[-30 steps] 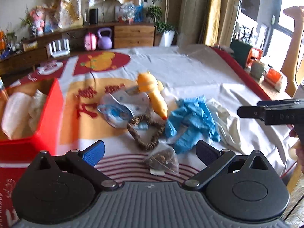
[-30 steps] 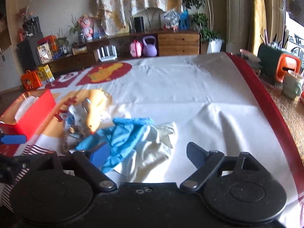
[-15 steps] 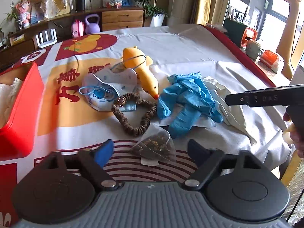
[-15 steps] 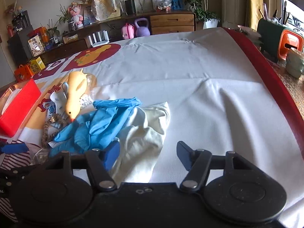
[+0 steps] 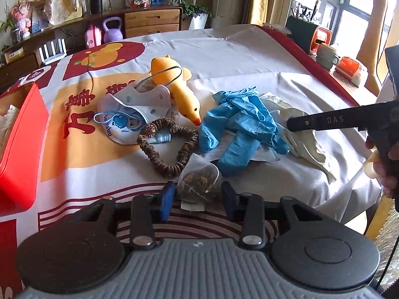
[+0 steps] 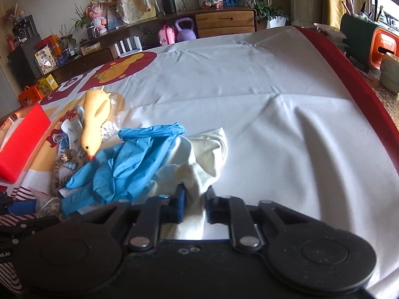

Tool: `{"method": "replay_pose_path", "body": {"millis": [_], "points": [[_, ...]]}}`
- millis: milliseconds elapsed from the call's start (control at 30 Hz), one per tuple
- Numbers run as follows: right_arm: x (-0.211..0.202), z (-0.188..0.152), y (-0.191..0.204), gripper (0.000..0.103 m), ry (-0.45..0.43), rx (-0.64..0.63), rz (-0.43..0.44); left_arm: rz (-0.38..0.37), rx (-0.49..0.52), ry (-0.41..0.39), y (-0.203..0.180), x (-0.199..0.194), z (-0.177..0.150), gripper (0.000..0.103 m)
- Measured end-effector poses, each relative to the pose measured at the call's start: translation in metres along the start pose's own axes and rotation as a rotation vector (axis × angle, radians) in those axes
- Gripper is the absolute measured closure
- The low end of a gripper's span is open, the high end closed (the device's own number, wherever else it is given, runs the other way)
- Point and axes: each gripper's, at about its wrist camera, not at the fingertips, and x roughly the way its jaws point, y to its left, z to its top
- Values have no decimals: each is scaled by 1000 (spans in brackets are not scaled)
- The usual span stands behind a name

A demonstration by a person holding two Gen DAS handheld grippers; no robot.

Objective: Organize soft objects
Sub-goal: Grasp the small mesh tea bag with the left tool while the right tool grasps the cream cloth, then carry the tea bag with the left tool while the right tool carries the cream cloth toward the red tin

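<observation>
A clear mesh sachet (image 5: pixel 199 179) of dried herbs lies at the near edge of the cloth-covered table; my left gripper (image 5: pixel 198 196) has closed on its two sides. Beyond it lie a brown scrunchie (image 5: pixel 169 147), a printed face mask (image 5: pixel 129 114), a yellow duck toy (image 5: pixel 179 89), blue gloves (image 5: pixel 239 129) and a cream glove (image 5: pixel 304 134). My right gripper (image 6: pixel 195 204) is shut on the cream glove (image 6: pixel 199 164), beside the blue gloves (image 6: pixel 134 164). The right gripper also shows in the left wrist view (image 5: pixel 324 122).
A red box (image 5: pixel 22 144) holding white cloth stands at the left edge of the table; it also shows in the right wrist view (image 6: pixel 22 142). A red table border (image 6: pixel 361 94) runs along the right side, with cups and containers beyond it.
Both grippers went from open to closed: the left narrowed onto the sachet, the right moved down and shut on the cream glove.
</observation>
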Motion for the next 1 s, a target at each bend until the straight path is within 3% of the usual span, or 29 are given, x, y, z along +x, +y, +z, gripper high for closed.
{"method": "replay_pose_path", "body": {"millis": [100, 333, 1000], "points": [[-5, -1, 1, 98, -13, 2, 9, -6, 0, -5, 0, -1, 0, 70], [-28, 3, 9, 100, -72, -11, 11, -10, -13, -17, 3, -6, 2, 79], [-101, 42, 35, 100, -252, -70, 79, 0, -85, -91, 20, -41, 12, 80]]}}
